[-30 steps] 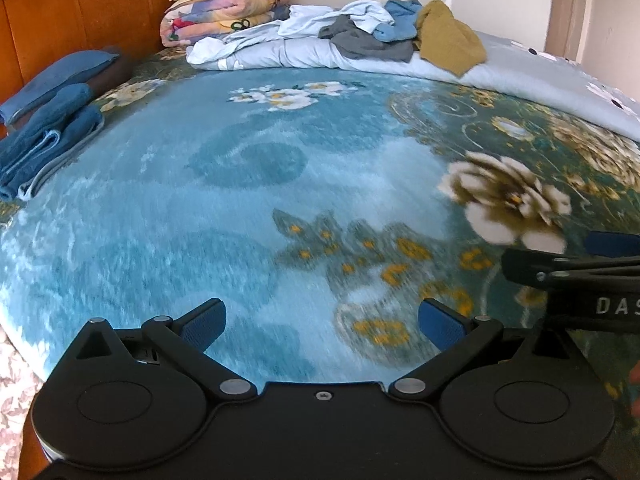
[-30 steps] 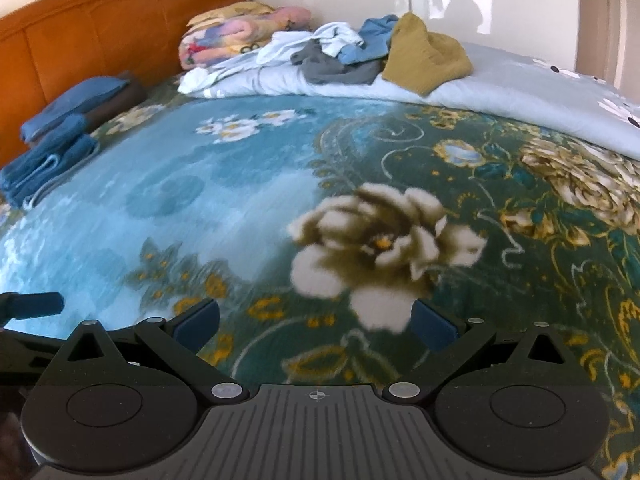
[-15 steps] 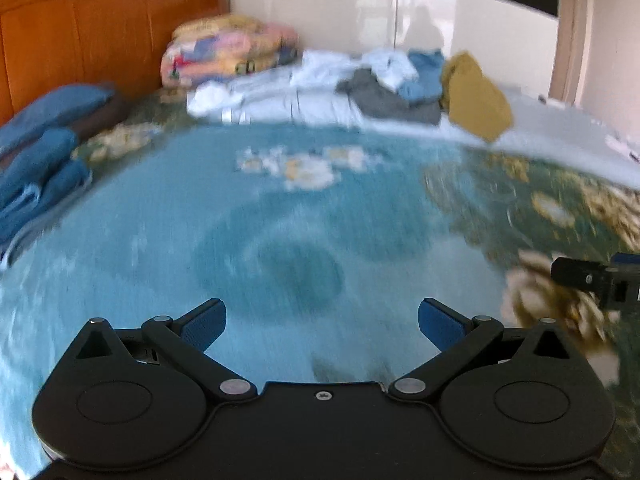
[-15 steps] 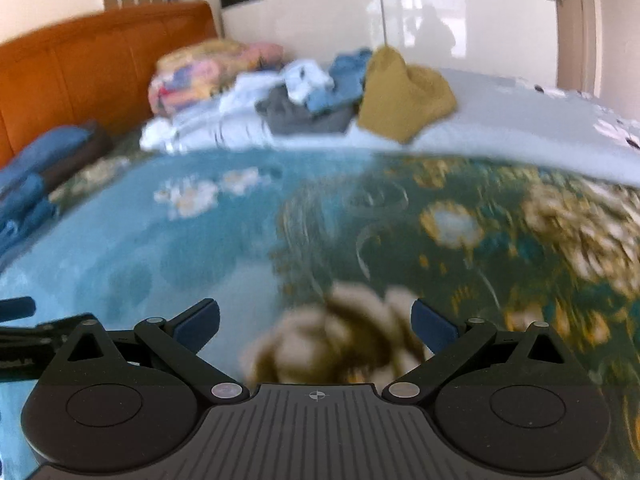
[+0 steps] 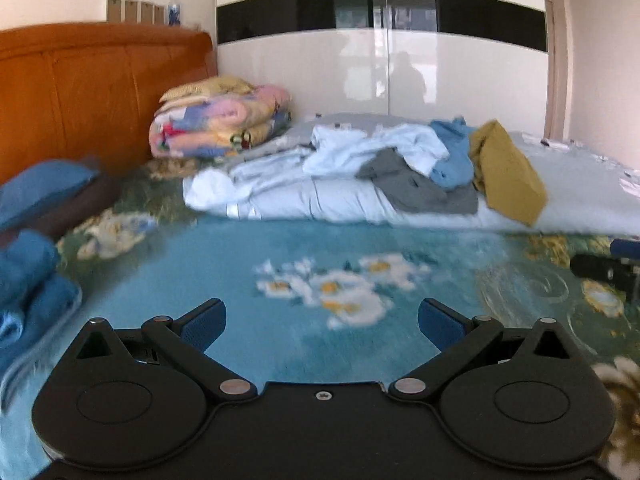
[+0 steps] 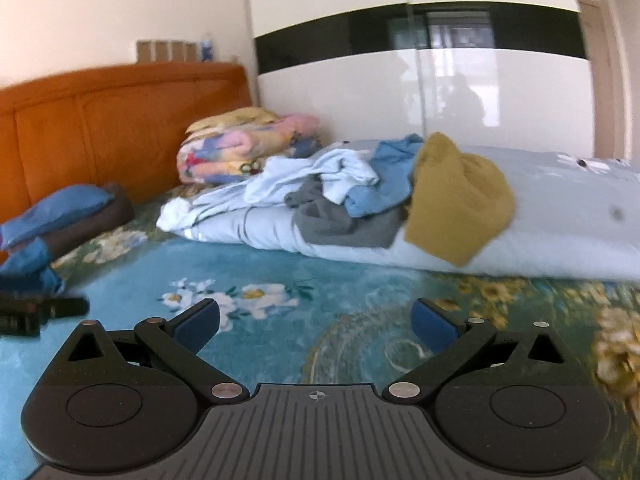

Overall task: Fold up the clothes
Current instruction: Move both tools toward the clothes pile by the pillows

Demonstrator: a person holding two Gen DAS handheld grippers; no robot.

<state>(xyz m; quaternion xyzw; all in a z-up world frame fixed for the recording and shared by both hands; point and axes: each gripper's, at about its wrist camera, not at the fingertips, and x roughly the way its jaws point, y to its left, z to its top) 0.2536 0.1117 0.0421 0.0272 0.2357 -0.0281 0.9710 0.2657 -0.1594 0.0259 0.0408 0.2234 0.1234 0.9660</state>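
Observation:
A heap of unfolded clothes [image 5: 404,168] lies on a pale quilt at the far side of the bed: white, grey, blue and a mustard garment [image 5: 506,176]. The right wrist view has the same heap [image 6: 360,196] and mustard garment [image 6: 460,196]. My left gripper [image 5: 322,322] hangs open over the blue flowered blanket [image 5: 240,264], nothing between its blue pads. My right gripper [image 6: 316,322] is open too, empty, well short of the heap. Each gripper's tip shows at the edge of the other's view.
Folded blue clothes [image 5: 28,280] are stacked at the left beside the orange headboard [image 5: 80,92]. A folded patterned quilt [image 5: 220,120] sits in the far corner. A glossy white wardrobe [image 5: 380,68] stands behind the bed. The pale quilt [image 6: 560,232] runs along the far right.
Both grippers have tilted up and moved forward over the blanket, so the clothes heap and wardrobe now fill the upper view. Both jaws stay open and empty.

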